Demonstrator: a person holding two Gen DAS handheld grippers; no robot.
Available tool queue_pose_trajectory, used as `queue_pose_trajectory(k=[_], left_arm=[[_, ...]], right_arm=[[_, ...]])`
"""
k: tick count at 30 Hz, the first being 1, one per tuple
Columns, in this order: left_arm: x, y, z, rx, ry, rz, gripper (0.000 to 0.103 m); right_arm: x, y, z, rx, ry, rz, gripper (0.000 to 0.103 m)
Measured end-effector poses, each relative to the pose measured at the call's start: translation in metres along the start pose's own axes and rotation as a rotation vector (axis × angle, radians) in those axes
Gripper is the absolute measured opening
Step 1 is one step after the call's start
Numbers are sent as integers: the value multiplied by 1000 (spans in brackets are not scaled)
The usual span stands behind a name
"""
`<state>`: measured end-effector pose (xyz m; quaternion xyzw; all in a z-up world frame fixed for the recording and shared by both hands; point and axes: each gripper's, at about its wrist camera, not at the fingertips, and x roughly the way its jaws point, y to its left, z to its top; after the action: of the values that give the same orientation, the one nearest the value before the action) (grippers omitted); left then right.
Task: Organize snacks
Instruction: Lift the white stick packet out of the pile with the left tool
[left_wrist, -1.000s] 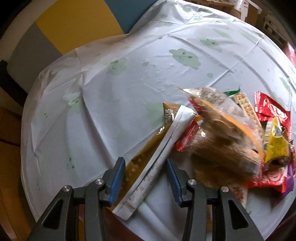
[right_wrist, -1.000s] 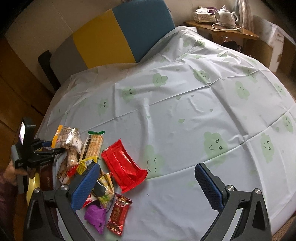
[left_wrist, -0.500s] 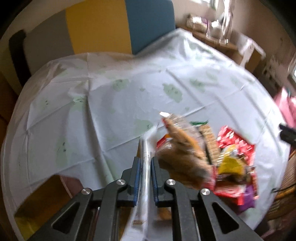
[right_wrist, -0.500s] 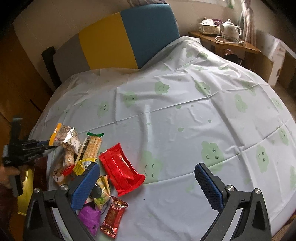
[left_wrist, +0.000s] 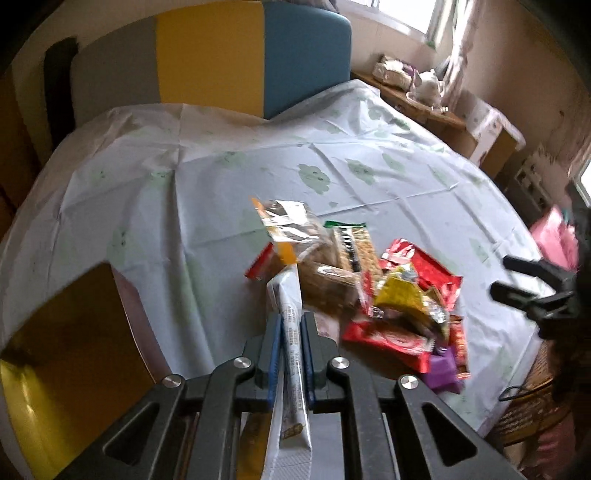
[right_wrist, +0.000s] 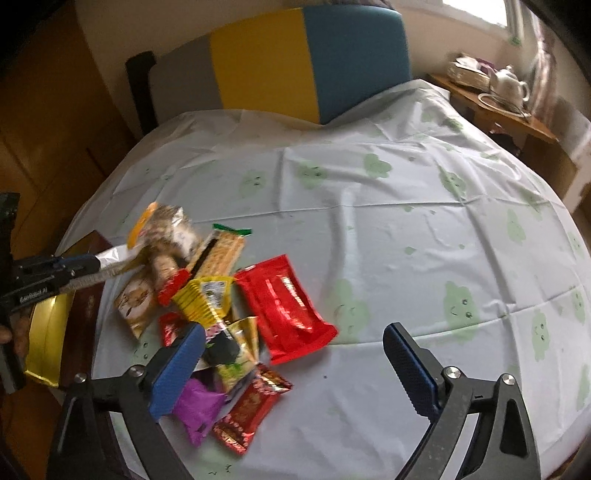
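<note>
A pile of snack packets (left_wrist: 391, 299) lies on the round table's white cloth (left_wrist: 221, 192): a clear bag of brown biscuits (left_wrist: 317, 269), a cracker pack (right_wrist: 225, 251), a large red packet (right_wrist: 284, 306), yellow, purple (right_wrist: 197, 406) and small red ones. My left gripper (left_wrist: 291, 325) is shut on the edge of a flat white and gold packet (left_wrist: 291, 354), held edge-up at the pile's near side; it also shows at the left of the right wrist view (right_wrist: 79, 269). My right gripper (right_wrist: 291, 354) is open and empty, above the table's near side beside the pile.
A grey, yellow and blue chair back (right_wrist: 295, 62) stands behind the table. A wooden side table with a white teapot (right_wrist: 509, 85) is at the back right. A gold box (right_wrist: 48, 332) sits at the table's left edge.
My left gripper closed on the white and gold packet, lifted it and turned it edge-up. My right gripper moved nearer to the pile and stayed open.
</note>
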<state>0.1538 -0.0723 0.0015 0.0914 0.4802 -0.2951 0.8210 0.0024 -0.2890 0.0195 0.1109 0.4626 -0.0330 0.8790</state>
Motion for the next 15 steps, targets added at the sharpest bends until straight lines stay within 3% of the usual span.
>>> queue_pose_trajectory(k=[3, 6, 8, 10, 15], left_arm=[[-13, -4, -16, -77, -25, -29, 11], [-18, -17, -39, -113, -16, -128, 12], [-16, -31, -53, -88, -10, -114, 15], [-8, -43, -66, -68, 27, -114, 29], [5, -56, -82, -44, 84, -75, 36]], right_arm=[[3, 8, -3, -29, 9, -8, 97], [4, 9, -2, -43, 7, -20, 97], [4, 5, -1, -29, 5, -22, 97], [4, 0, 1, -6, 5, -23, 97], [-1, -5, 3, 26, -10, -18, 98]])
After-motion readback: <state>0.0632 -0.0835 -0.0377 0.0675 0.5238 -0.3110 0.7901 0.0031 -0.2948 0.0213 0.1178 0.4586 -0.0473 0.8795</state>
